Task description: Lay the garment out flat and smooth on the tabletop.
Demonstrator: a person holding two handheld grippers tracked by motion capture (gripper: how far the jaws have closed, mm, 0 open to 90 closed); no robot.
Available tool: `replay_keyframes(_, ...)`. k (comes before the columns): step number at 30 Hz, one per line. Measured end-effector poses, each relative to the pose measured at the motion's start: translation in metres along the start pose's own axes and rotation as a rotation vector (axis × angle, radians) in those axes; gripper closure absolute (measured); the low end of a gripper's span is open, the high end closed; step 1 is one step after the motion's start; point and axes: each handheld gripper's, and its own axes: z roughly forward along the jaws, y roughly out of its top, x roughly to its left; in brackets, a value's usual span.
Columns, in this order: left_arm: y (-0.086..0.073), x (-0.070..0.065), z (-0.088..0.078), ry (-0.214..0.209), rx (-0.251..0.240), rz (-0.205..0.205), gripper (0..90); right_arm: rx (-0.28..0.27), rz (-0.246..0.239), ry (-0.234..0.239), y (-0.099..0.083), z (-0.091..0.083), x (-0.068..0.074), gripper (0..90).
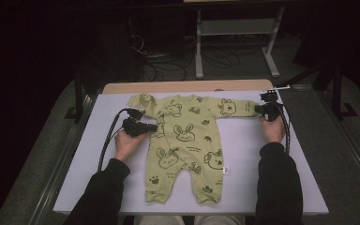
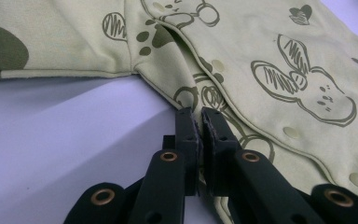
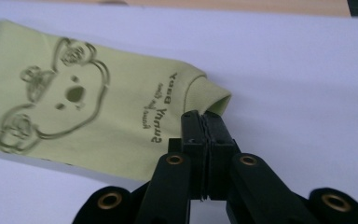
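A light green baby romper (image 1: 185, 140) printed with dark animal faces lies flat on the white tabletop (image 1: 258, 187), legs towards me. My left gripper (image 1: 154, 126) lies at the garment's left side just below the armpit. In the left gripper view its jaws (image 2: 199, 114) are shut on the fabric edge of the romper (image 2: 284, 70). My right gripper (image 1: 258, 110) is at the end of the stretched-out right sleeve (image 1: 236, 108). In the right gripper view, the gripper (image 3: 204, 116) pinches the sleeve cuff (image 3: 205, 91). The romper's left sleeve (image 1: 140, 101) lies short and bunched.
A wooden board edge (image 1: 187, 86) runs along the table's far side. Black cables (image 1: 105, 140) trail from the left gripper, others (image 1: 287, 129) from the right. Beyond the table are a metal stand (image 1: 199, 47) and floor cables. Bare tabletop surrounds the garment.
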Motion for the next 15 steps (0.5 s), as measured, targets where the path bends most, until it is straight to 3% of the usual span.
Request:
replay_keyframes(7, 0.000, 0.000, -0.001, -0.001, -0.003, -0.001, 85.1, 0.001, 0.028, -0.047, -0.004, 0.005, 0.002, 86.8)
replay_keyframes(11, 0.000, -0.001, -0.002, 0.001, -0.003, 0.002, 85.1, -0.028, 0.027, -0.057, -0.001, 0.000, 0.006, 59.6)
replay_keyframes(15, 0.001, -0.001, -0.002, 0.003, -0.003, 0.002, 85.1, -0.082, 0.028, 0.018, 0.005, -0.012, 0.012, 47.4)
